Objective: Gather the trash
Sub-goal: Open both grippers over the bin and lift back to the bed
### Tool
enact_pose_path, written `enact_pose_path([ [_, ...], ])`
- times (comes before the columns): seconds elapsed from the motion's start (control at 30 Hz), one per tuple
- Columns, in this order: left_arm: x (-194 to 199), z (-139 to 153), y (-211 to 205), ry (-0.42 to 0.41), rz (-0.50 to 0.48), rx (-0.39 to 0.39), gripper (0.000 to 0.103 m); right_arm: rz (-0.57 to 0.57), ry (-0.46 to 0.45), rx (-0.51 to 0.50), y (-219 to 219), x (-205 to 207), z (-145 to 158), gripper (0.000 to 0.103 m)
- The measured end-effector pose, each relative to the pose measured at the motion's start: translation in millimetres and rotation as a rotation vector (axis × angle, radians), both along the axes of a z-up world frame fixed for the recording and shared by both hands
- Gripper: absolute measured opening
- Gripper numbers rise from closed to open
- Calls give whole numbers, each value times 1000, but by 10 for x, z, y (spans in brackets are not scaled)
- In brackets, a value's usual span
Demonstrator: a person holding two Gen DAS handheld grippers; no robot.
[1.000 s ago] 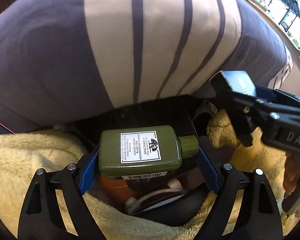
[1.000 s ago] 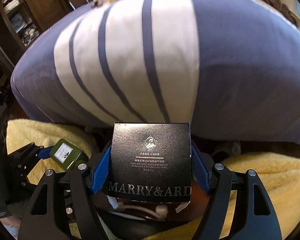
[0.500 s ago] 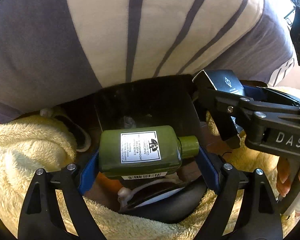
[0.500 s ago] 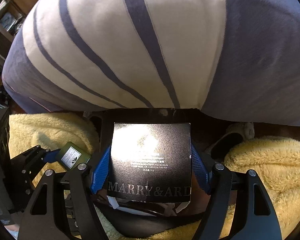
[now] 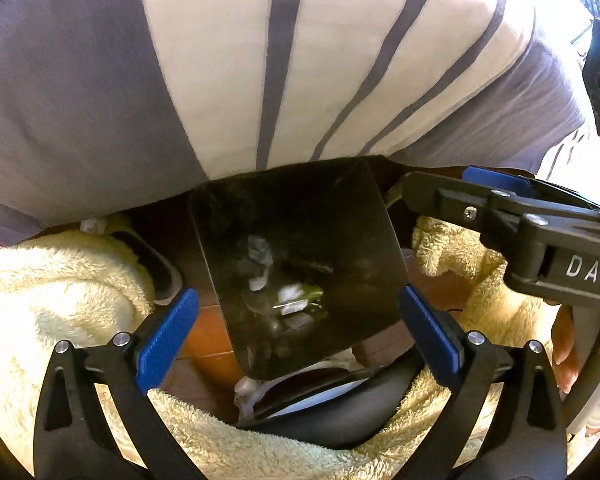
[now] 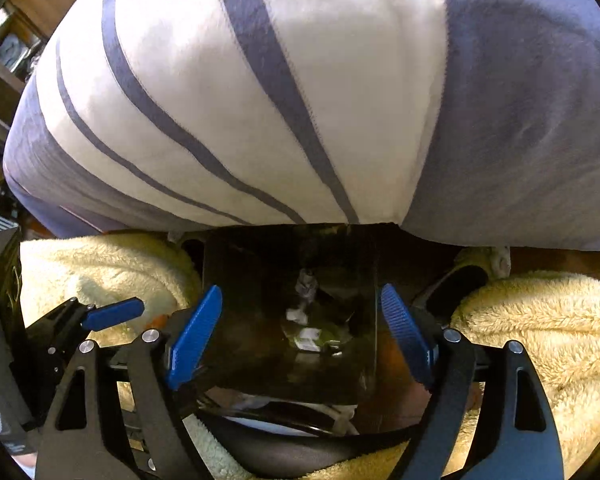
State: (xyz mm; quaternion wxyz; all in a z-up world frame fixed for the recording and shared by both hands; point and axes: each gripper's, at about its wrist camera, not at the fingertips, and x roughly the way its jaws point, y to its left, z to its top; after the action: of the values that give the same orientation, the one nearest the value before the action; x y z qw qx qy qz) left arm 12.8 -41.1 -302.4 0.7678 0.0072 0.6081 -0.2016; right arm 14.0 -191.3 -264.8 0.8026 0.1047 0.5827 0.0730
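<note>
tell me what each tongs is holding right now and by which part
Nothing. The left tongs and right tongs are both open and empty, over the black bin on the floor.

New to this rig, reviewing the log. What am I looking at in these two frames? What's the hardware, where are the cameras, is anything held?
No robot arm here: a person holds a handheld two-finger gripper in each hand, each carrying a fisheye camera that looks forward along its fingers. One frame comes from the left gripper, the other from the right gripper. The black arms with blue pads at the bottom of each frame are that camera's own fingers. Both are open and hold nothing. Both point down into a dark bin on a wooden floor; pale scraps and something green lie at its bottom, too dim to name. The right gripper also shows at the right edge of the left view, marked "DAS". Around the bin: fluffy yellow fabric and a striped blue-and-white cloth filling the top of both frames.
</note>
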Motion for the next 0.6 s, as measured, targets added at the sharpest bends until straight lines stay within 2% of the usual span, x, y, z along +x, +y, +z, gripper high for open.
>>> enact_pose_path([
  [0.4,-61,362,20,-96,15,-8,95,-39,-109,-81,-128,-129,365,88],
  [0.6,-87,650,37,-169,9,-15,95,-84,-203,-150,-275,-182,679,88],
])
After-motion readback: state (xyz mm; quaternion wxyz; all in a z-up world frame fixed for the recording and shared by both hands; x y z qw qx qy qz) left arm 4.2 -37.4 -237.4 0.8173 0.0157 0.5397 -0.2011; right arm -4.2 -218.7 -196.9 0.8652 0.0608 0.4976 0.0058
